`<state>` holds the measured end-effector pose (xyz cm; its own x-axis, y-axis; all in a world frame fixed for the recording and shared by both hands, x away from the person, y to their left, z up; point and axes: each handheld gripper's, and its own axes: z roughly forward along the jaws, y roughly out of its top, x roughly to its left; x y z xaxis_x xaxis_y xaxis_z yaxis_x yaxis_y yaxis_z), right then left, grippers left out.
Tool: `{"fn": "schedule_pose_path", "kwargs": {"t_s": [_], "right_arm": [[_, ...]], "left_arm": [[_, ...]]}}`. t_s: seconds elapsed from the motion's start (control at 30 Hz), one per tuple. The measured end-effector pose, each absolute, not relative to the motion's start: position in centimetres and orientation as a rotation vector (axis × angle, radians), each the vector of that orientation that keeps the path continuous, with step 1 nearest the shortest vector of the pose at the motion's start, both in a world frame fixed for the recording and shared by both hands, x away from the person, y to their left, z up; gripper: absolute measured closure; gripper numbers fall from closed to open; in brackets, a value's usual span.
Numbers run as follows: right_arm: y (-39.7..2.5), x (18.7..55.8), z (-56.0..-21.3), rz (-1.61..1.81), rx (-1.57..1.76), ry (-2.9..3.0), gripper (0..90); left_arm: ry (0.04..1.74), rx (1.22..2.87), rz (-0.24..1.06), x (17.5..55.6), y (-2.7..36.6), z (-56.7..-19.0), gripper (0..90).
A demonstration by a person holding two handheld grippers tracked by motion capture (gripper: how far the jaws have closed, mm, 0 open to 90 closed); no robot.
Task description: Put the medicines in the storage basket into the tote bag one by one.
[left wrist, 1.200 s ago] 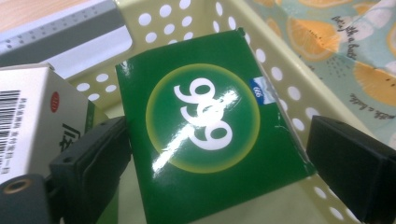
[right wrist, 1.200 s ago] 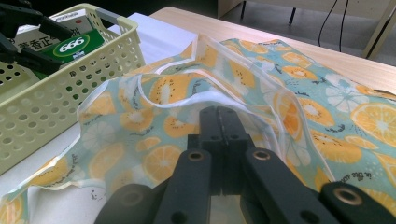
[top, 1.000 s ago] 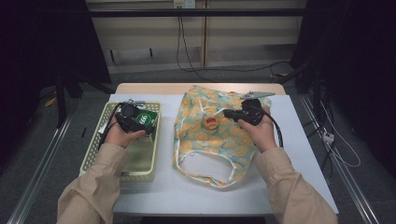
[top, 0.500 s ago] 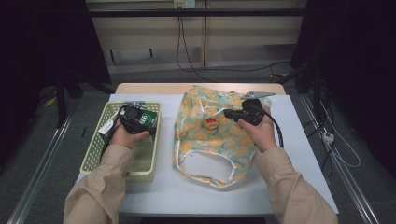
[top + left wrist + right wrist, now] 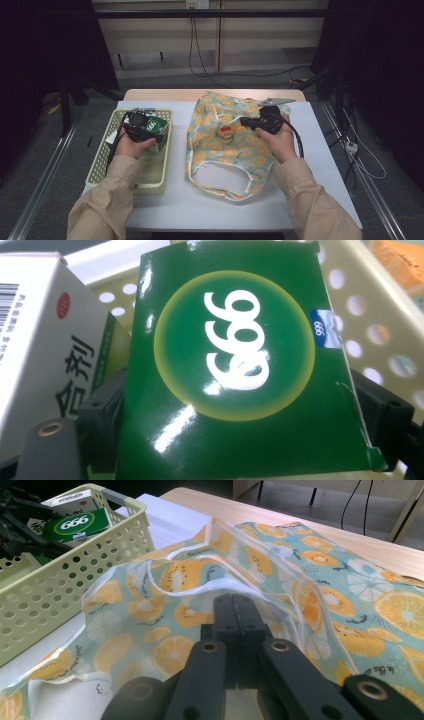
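Note:
A green box marked 999 (image 5: 235,375) is clamped between the two jaws of my left gripper (image 5: 240,412). That gripper (image 5: 142,127) holds the box (image 5: 155,125) over the far end of a pale yellow basket (image 5: 150,175). A fruit-print cloth bag (image 5: 225,155) lies flat at the table's middle. My right gripper (image 5: 245,121) rests at the bag's upper right, and its jaws (image 5: 234,604) are shut on a raised fold of the bag's white-hemmed edge (image 5: 260,587). A small red and yellow item (image 5: 226,132) sits on the bag.
A white box (image 5: 40,330) with printed characters lies beside the green one in the basket (image 5: 60,580). The white table cover (image 5: 325,165) has free room right of the bag. Cables run over the floor behind and to the right.
The left hand has shifted slightly to the right with the green box in its gripper. The right gripper and the bag have stayed put.

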<state>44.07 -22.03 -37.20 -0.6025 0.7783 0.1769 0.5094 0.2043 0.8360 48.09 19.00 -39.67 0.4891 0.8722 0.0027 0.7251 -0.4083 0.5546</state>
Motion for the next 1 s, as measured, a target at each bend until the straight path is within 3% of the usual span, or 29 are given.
{"fn": "schedule_pose_path", "kwargs": {"t_s": [0.63,1.0], "right_arm": [[-22.2,44.2,-37.3,1.345,1.232,2.193,90.0],[-22.3,44.4,-37.0,1.344,1.232,2.181,90.0]], "left_arm": [[1.215,2.236,0.366,45.5,20.7,-32.4,16.9],[1.011,2.223,0.319,43.5,16.8,-28.9,16.8]]}}
